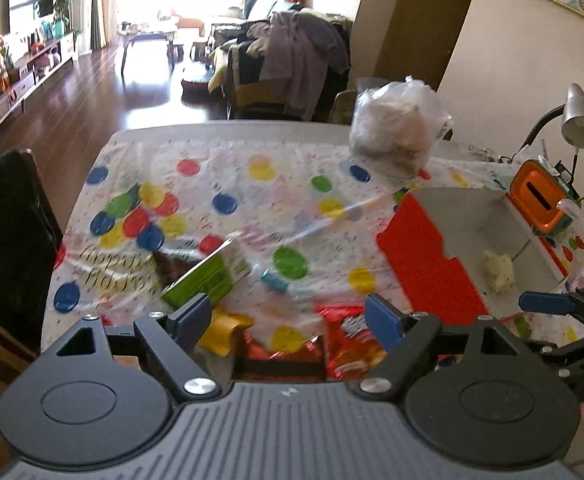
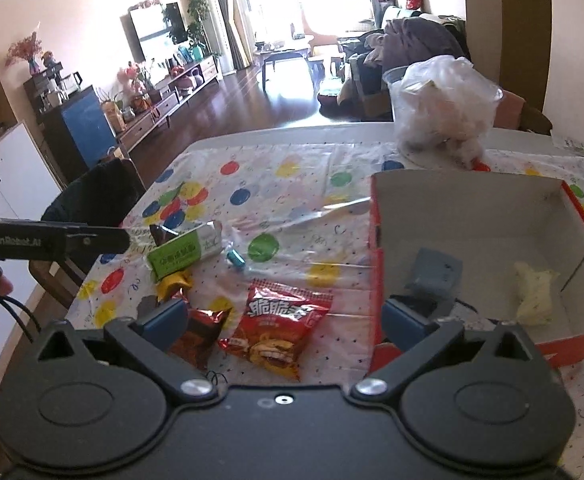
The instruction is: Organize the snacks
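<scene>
Snacks lie on a dotted tablecloth: a green box (image 2: 178,255), a red chip bag (image 2: 280,326), a dark red bag (image 2: 200,332), a yellow packet (image 2: 176,282) and a small teal candy (image 2: 236,260). A red cardboard box (image 2: 375,240) with a white inside holds one pale yellow snack (image 2: 535,294). My left gripper (image 1: 288,322) is open and empty above the red bag (image 1: 347,340), near the green box (image 1: 208,274). My right gripper (image 2: 284,320) is open and empty, straddling the red box's near left wall. The red box (image 1: 427,260) and pale snack (image 1: 499,272) show in the left wrist view.
A clear plastic bag of white stuff (image 2: 443,108) stands at the table's far edge. An orange container (image 1: 539,204) and a desk lamp (image 1: 579,120) stand at the right. A dark chair (image 1: 8,240) is at the table's left side.
</scene>
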A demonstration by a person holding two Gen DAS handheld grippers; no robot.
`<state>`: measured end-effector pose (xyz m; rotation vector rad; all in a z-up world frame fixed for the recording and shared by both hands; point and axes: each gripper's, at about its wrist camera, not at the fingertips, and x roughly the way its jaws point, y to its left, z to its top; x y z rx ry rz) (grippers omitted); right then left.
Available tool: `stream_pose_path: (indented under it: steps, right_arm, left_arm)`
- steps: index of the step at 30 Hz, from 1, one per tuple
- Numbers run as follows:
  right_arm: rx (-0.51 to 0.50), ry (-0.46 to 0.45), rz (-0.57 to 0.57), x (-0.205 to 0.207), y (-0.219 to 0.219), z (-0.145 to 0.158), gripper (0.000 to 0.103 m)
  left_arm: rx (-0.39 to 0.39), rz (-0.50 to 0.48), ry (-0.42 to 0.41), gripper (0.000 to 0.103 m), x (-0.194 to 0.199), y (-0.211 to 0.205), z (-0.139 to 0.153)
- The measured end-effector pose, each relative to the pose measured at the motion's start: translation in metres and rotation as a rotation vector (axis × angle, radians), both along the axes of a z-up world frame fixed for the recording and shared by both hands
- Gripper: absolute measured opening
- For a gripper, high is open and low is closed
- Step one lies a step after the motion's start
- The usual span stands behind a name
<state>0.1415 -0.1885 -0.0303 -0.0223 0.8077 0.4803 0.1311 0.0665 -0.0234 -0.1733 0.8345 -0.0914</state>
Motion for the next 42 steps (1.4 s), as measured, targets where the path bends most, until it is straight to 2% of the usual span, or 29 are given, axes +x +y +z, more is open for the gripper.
stream_pose_path:
  steps: [8,17,24,28,33,39,42]
  right_arm:
    - [-0.039,0.06,-0.014,0.013,0.029,-0.028,0.103]
    - [-0.097,0.146,-0.101,0.046,0.061,-0.072,0.103]
    - [-0.22,0.084,-0.146,0.056,0.084,-0.084,0.103]
    - [-0.187,0.112,-0.155,0.056,0.09,-0.083,0.095]
    - [-0.149,0.175,-0.234,0.059,0.088,-0.094,0.096]
    - [-0.114,0.258,-0.325,0.072,0.08,-0.112,0.095]
    - [-0.106,0.289,-0.347,0.076,0.077,-0.119,0.091]
  left_arm:
    - [0.042,0.042,0.072,0.084,-0.005,0.036,-0.036]
    - [0.07,0.078,0.146,0.084,0.0,0.056,-0.072]
    - [0.068,0.056,0.183,0.084,0.006,0.058,-0.09]
    - [0.064,0.05,0.191,0.084,0.006,0.057,-0.094]
    - [0.066,-0.004,0.179,0.084,0.004,0.05,-0.092]
    - [0.053,-0.116,0.158,0.084,0.002,0.031,-0.089]
    - [0.045,-0.167,0.163,0.084,0.005,0.018,-0.089]
